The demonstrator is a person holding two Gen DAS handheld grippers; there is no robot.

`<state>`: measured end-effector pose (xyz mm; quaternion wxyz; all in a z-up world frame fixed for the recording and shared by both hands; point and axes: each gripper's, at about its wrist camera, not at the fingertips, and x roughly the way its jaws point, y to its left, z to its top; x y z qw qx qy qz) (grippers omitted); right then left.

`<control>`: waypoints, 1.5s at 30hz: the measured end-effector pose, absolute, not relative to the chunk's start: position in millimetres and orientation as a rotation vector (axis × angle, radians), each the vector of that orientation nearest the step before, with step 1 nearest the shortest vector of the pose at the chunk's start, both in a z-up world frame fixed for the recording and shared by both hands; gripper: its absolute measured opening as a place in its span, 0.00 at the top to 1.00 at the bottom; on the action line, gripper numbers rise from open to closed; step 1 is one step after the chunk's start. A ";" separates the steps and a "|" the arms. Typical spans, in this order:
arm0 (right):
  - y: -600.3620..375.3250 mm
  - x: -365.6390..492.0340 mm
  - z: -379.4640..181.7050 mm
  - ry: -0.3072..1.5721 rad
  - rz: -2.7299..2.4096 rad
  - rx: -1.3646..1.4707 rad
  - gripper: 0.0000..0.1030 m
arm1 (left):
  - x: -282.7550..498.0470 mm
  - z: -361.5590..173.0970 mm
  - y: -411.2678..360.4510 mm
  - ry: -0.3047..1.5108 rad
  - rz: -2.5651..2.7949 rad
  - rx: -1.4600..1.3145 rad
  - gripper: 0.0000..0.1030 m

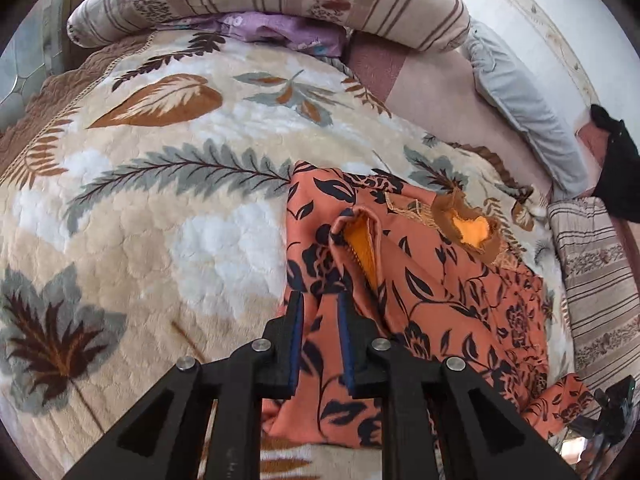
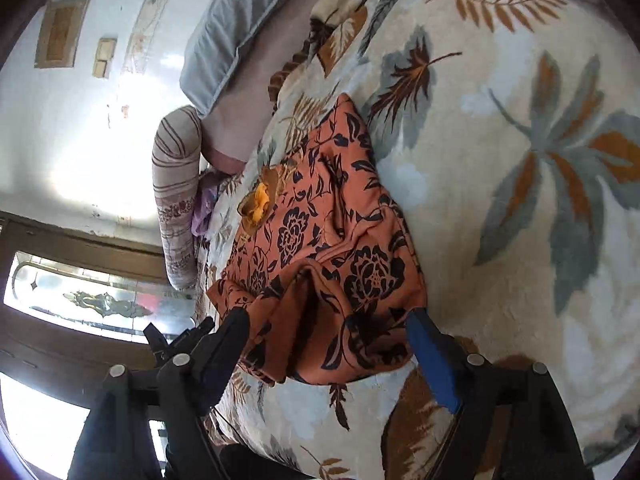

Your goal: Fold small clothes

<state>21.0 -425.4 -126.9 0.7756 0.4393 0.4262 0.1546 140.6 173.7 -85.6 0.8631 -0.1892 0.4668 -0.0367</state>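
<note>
So I've got the little garment (image 1: pixel 432 292) lying rumpled on the leaf-print blanket (image 1: pixel 160 208). It's orange-rust fabric with a black flower and leaf print, a bright yellow-orange lining peeking out at one opening, plus a brown collar bit near its far end. My left gripper (image 1: pixel 320 336) has its fingers close together with a raised fold of the cloth running up between the blue pads; I can't tell if they're actually clamped on it. My right gripper (image 2: pixel 328 344) is spread wide, fingers straddling the near bunched edge of the garment, touching nothing as far as I can see.

Room-wise: lots of bare blanket to the left in the left wrist view. A striped bolster (image 1: pixel 280 0) and grey pillow (image 1: pixel 520 100) line the far edges, well apart from the garment.
</note>
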 end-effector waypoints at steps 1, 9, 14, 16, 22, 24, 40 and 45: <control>-428.2 12.8 -118.6 0.889 0.327 0.918 0.19 | 132.5 -82.4 175.9 0.965 -0.077 -0.387 0.82; -347.8 5.0 -56.6 0.861 0.375 0.049 0.19 | 94.1 -82.5 190.8 1.002 -0.096 -0.257 0.37; -375.4 30.9 -61.2 0.906 0.485 0.658 0.19 | 87.4 -92.5 198.7 1.020 -0.082 -0.326 0.37; -376.5 44.1 -70.1 0.961 0.409 0.742 0.19 | 87.0 -91.4 195.9 1.010 -0.092 -0.342 0.37; -351.2 72.0 -96.3 1.051 0.323 0.816 0.22 | 101.2 -88.6 187.5 0.983 -0.116 -0.403 0.37; -352.8 82.9 -113.7 1.064 0.296 0.881 0.65 | 113.1 -90.9 184.9 0.993 -0.128 -0.429 0.37; -352.3 89.4 -111.2 1.028 0.295 0.840 0.91 | 235.0 -93.8 168.8 1.115 -0.112 -0.575 0.38; -354.5 90.5 -115.2 1.025 0.303 0.853 0.91 | 243.1 -104.5 156.4 1.205 -0.095 -0.493 0.91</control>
